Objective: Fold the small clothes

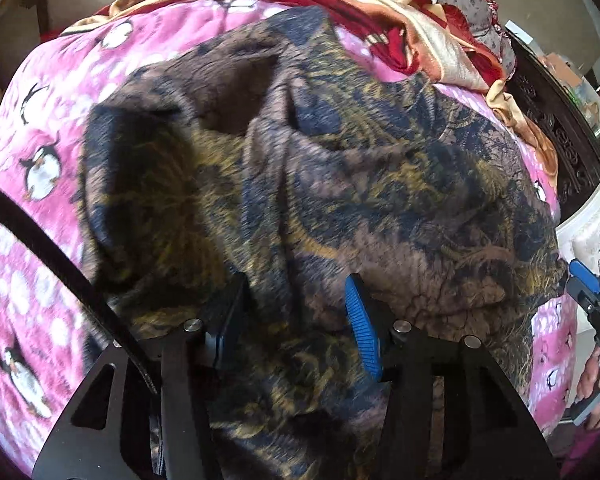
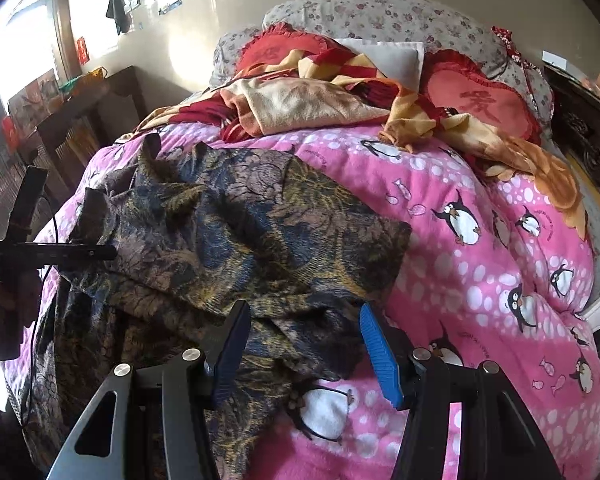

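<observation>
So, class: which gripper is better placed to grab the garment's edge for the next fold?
Probably the right gripper: its open jaws straddle the garment's edge above the pink quilt. The left gripper, also open, hovers over the middle of the cloth, with no edge between its fingers.

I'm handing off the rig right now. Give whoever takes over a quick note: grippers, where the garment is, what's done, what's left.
Left gripper: jaws apart above the dark patterned garment, gripping nothing.
Right gripper: open, at the garment's near edge, fabric lies between the fingers but is not pinched.
The garment lies crumpled on the pink penguin quilt, one layer thrown over another.
Done: a rough first fold at most.
Left: smooth it, fold it neatly.
</observation>
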Tool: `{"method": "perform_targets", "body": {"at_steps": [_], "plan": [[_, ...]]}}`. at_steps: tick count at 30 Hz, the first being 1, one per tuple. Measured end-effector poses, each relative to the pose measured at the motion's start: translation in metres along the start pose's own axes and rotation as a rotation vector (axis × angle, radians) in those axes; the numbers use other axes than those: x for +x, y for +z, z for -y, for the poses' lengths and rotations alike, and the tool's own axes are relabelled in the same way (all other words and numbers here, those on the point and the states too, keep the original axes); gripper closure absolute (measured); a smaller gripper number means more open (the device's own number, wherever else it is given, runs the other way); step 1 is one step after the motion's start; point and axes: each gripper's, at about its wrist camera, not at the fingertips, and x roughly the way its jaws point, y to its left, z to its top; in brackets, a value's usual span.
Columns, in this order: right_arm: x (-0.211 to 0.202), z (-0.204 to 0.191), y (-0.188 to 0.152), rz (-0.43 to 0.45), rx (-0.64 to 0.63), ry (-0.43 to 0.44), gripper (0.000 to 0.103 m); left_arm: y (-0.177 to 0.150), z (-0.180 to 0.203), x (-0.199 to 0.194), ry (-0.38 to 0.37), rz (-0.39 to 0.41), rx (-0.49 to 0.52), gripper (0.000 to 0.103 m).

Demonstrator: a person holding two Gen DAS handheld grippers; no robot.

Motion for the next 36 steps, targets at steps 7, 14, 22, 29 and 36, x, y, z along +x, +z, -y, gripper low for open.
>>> {"method": "perform_targets", "body": {"at_steps": [7,14,22,29,36], "plan": [[-0.002,0.002,0.011,0.018,-0.003,0.059,0.048,0.022,0.008,-0.057,-0.128,0.103,0.060,0.099],[0.020,-0.011,0.019,-0.042,-0.043,0.109,0.042,0.016,-0.026,-0.090,-0.092,0.147,0.035,0.099],[0.017,-0.027,-0.047,-0.213,-0.112,0.143,0.043,-0.021,-0.044,-0.043,-0.014,0.027,0.020,0.099],[-0.019,-0.004,-0.020,-0.042,0.032,0.052,0.041,-0.017,-0.038,-0.061,0.000,0.077,0.051,0.099],[0.050,0.032,0.021,-0.093,0.272,0.005,0.046,-0.006,-0.030,-0.055,0.022,0.109,0.045,0.099]]}}
